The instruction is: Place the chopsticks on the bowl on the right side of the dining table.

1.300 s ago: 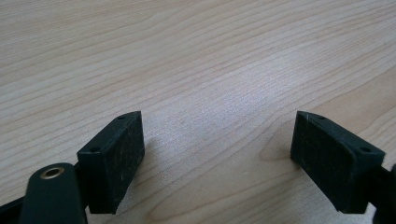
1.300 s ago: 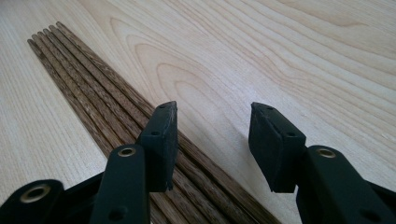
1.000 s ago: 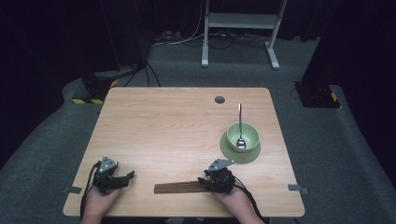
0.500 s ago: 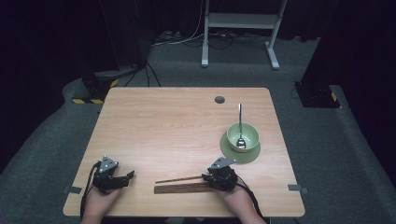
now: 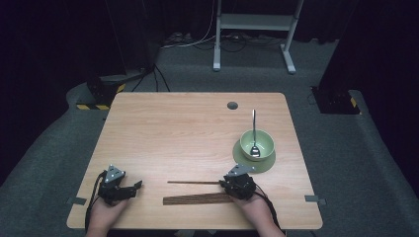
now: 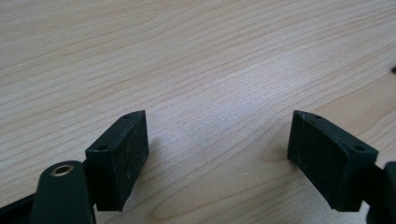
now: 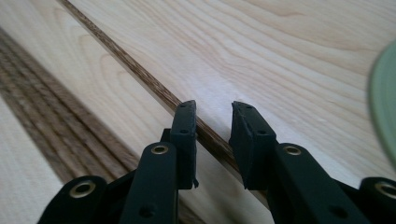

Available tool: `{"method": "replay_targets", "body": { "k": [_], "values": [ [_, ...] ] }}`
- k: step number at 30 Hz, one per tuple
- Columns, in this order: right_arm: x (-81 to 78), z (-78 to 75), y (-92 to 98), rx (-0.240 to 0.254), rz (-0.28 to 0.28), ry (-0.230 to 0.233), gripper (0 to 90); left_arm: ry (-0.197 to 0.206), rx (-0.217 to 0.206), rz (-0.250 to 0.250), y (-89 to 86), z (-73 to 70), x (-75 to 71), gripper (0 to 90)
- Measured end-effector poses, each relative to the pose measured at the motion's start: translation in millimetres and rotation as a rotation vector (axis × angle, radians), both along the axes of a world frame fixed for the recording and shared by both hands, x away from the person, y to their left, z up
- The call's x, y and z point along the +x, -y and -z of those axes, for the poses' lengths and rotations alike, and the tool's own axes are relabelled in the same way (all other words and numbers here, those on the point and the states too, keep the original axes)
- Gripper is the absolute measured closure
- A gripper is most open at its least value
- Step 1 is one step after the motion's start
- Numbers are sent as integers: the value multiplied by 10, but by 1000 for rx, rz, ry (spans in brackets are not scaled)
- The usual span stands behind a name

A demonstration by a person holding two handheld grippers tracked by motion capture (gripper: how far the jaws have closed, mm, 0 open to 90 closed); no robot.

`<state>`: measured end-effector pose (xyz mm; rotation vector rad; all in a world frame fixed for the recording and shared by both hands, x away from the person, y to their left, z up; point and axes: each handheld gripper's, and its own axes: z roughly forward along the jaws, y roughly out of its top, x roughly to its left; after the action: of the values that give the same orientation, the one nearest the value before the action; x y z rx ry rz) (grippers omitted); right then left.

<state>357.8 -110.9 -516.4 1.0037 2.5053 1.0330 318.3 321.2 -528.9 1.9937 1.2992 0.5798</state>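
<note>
A bundle of dark wooden chopsticks (image 5: 197, 199) lies near the table's front edge. A single chopstick (image 5: 192, 182) lies apart just behind it, its right end running between the jaws of my right gripper (image 5: 223, 183). In the right gripper view that chopstick (image 7: 116, 60) passes between the narrow-set jaws of the gripper (image 7: 212, 109), which have just been closing; a thin gap still shows on the right side, so no grip is clear. The bundle (image 7: 42, 93) lies to the left. My left gripper (image 5: 136, 186) rests open at the front left, with bare wood between its pads (image 6: 126, 154).
A green bowl (image 5: 257, 140) with a metal spoon (image 5: 254, 131) in it stands on a green saucer (image 5: 247, 163) just behind my right gripper. The saucer's rim (image 7: 385, 93) shows at the right. A dark cable hole (image 5: 232, 105) sits near the table's far edge.
One chopstick has come away from the bundle and now lies level just behind it. The right gripper's jaws have narrowed around it. The left gripper has not moved.
</note>
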Motion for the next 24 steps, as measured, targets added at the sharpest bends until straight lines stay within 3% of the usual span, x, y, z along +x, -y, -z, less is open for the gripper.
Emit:
{"method": "replay_targets", "body": {
  "k": [5, 11, 19, 24],
  "values": [
    [42, -31, 74, -1, 2, 11, 745, 0, -1, -1, 0, 0, -1, 210],
    [100, -5, 176, 15, 9, -22, 730, 2, -2, 0, -1, 0, -1, 216],
    [132, -5, 230, 29, 14, -46, 822, 2, -2, 0, -1, 0, -3, 223],
    [141, -3, 240, 37, 12, -52, 829, 3, -3, 1, -1, -1, -3, 226]
  ]
}}
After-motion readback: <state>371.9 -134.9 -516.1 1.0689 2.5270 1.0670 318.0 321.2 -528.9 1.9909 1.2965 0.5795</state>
